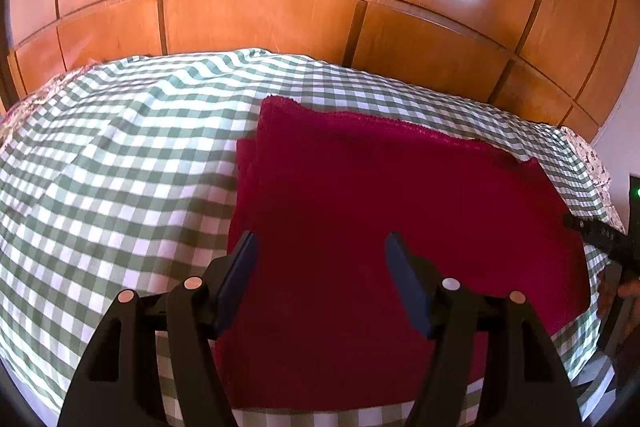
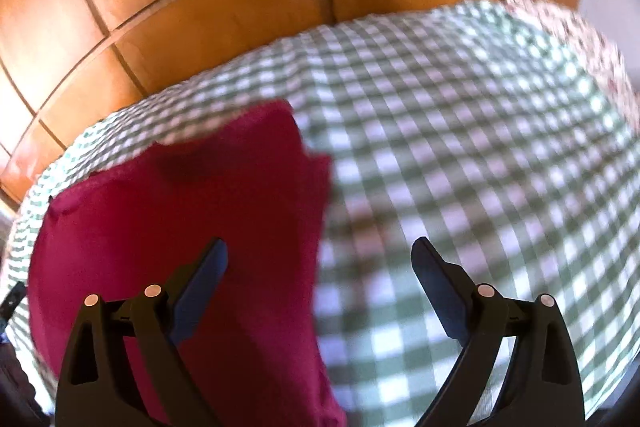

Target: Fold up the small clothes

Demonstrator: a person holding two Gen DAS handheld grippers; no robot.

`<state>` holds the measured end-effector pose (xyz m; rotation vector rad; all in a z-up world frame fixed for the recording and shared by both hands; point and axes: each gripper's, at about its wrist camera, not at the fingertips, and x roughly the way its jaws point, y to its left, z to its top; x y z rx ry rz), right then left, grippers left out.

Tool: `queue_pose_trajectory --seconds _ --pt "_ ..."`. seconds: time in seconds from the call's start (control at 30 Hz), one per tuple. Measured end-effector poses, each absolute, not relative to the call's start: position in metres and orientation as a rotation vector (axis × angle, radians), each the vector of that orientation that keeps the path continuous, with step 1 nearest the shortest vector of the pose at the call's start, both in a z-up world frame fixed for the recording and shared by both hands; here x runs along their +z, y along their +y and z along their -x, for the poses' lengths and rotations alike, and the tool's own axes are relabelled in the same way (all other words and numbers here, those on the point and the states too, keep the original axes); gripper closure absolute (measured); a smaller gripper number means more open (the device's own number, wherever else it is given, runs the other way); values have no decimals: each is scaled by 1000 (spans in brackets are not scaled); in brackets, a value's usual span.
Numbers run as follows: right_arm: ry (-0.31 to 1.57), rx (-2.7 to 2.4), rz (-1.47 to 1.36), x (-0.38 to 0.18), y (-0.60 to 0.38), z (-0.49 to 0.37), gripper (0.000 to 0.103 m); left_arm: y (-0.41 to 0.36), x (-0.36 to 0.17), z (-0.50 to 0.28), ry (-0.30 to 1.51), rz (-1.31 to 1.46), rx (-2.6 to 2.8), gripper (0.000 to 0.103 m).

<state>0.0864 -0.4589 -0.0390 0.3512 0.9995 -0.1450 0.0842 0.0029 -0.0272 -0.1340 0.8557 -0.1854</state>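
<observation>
Jaws of left gripper (image 1: 320,247) parted, gripping nothing, poised above one red cloth (image 1: 400,207) spread flat on checked bedsheet (image 1: 120,167). Jaws of right gripper (image 2: 320,255) spread wide, empty, straddling cloth's right edge. Two grippers, one cloth. Beyond bed, wooden wardrobe (image 1: 260,11).

I see lots of bare checked cloth (image 1: 120,167) to the left of the red cloth (image 1: 380,211), so my left gripper (image 1: 320,247) has room there. My right gripper (image 2: 320,259) has wide bare checks on its right. The wooden doors (image 1: 260,19) stand behind the far edge like a wall. The red cloth lies flat and low.
</observation>
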Motion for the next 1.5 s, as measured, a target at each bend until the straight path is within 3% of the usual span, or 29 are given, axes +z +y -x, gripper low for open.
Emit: queue_pose_trajectory --seconds 0.33,0.6,0.8,0.97,1.33,1.5 --pt "964 8 -555 -47 -449 -34 13 -3 -43 -69 906 129 -237 37" --pt "975 90 -602 -52 -431 -32 44 -12 -50 -74 928 102 -227 31" --pt "985 113 -582 -44 -423 -39 69 -2 -44 -79 948 174 -258 37" --pt "920 164 -555 -9 -409 -44 74 24 -35 -86 960 327 -334 53" --pt "819 432 -347 68 -275 -89 77 77 -20 -82 902 471 -386 54" --pt "885 545 -224 56 -196 -106 77 98 -22 -80 899 538 -393 54"
